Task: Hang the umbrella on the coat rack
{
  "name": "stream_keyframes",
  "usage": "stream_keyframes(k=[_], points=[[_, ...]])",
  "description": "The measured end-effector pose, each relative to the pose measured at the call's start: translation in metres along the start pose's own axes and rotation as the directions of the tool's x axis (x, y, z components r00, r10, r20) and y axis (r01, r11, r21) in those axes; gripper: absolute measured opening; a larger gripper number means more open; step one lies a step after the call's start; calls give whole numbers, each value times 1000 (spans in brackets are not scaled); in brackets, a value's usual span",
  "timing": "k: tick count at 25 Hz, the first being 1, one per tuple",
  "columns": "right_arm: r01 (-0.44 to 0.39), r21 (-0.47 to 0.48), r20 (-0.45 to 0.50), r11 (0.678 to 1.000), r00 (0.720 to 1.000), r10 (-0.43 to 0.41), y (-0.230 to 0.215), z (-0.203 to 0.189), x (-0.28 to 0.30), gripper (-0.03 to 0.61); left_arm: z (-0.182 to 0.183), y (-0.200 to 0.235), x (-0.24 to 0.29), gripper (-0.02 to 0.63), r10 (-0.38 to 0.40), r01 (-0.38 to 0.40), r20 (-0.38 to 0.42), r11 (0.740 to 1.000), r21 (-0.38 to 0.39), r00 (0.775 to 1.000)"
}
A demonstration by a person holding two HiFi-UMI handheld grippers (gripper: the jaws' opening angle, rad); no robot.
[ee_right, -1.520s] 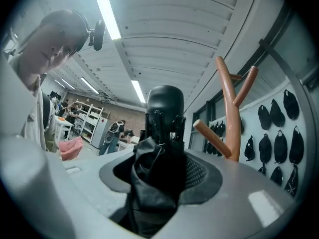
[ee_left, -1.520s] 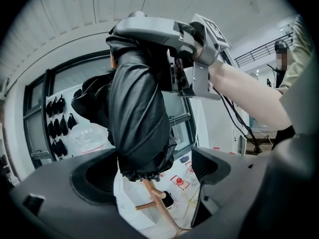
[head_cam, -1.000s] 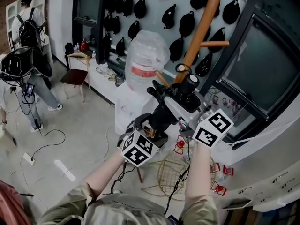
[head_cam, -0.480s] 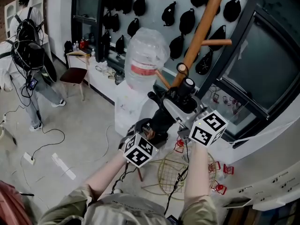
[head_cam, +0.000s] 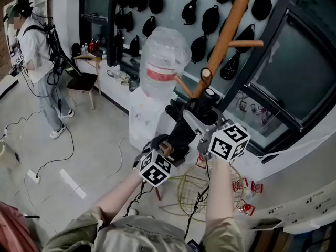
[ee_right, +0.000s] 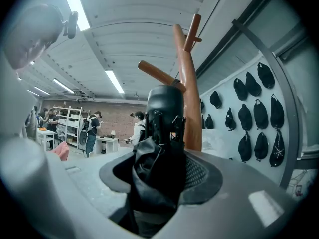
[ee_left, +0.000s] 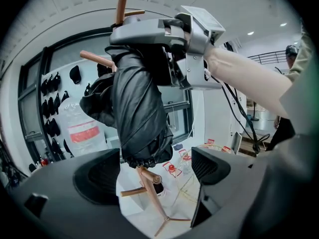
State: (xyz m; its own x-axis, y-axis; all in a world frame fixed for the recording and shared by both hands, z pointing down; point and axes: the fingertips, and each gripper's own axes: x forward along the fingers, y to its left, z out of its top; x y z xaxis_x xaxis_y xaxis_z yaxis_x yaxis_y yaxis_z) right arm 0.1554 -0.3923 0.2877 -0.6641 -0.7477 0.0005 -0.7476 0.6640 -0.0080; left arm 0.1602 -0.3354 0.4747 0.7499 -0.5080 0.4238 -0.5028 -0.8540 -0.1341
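Observation:
A folded black umbrella (head_cam: 186, 125) hangs in the air in front of the wooden coat rack (head_cam: 227, 33). Its handle end points at a short peg (head_cam: 203, 74). My right gripper (head_cam: 202, 118) is shut on the umbrella's upper part; in the right gripper view the umbrella (ee_right: 162, 153) fills the jaws of the right gripper (ee_right: 159, 180), with the rack (ee_right: 188, 78) close behind. My left gripper (head_cam: 168, 145) is at the lower end. In the left gripper view the umbrella (ee_left: 137, 108) ends between the wide-apart jaws of the left gripper (ee_left: 154, 172), touching neither pad.
A water dispenser with a plastic-wrapped bottle (head_cam: 163, 62) stands left of the rack. A gold wire basket (head_cam: 202, 193) lies on the floor near the rack's foot (ee_left: 167, 218). Black bags (head_cam: 210, 17) hang on the wall behind. A person (head_cam: 37, 51) and a chair (head_cam: 84, 83) are far left.
Both grippers and the umbrella have sunk a little, bringing the handle end under the short peg. The person at far left has straightened up and shifted.

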Motion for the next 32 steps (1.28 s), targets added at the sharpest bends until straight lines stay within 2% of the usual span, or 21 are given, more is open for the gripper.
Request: stream_keyframes(k=[6,11,30,32], points=[[17,22,-41,1000,999,-16,-2,-25,6,221,-13,0,2,449,-8,8,-20,1000,-21,1000],[21,30,-28,999,999,-20,1,-28,5,221,-18,-2,2,449,-9,8,-24,999,-38,1000],[115,-64,27,991,993,-114,6,-42,3,244,-28,8,-4,449,25,-27,-38,998,-58,999],[122,-67,36,990,992,-119,7,-42,3,266,-30,9,-5,449,28,-30,-40,998,-59,999]])
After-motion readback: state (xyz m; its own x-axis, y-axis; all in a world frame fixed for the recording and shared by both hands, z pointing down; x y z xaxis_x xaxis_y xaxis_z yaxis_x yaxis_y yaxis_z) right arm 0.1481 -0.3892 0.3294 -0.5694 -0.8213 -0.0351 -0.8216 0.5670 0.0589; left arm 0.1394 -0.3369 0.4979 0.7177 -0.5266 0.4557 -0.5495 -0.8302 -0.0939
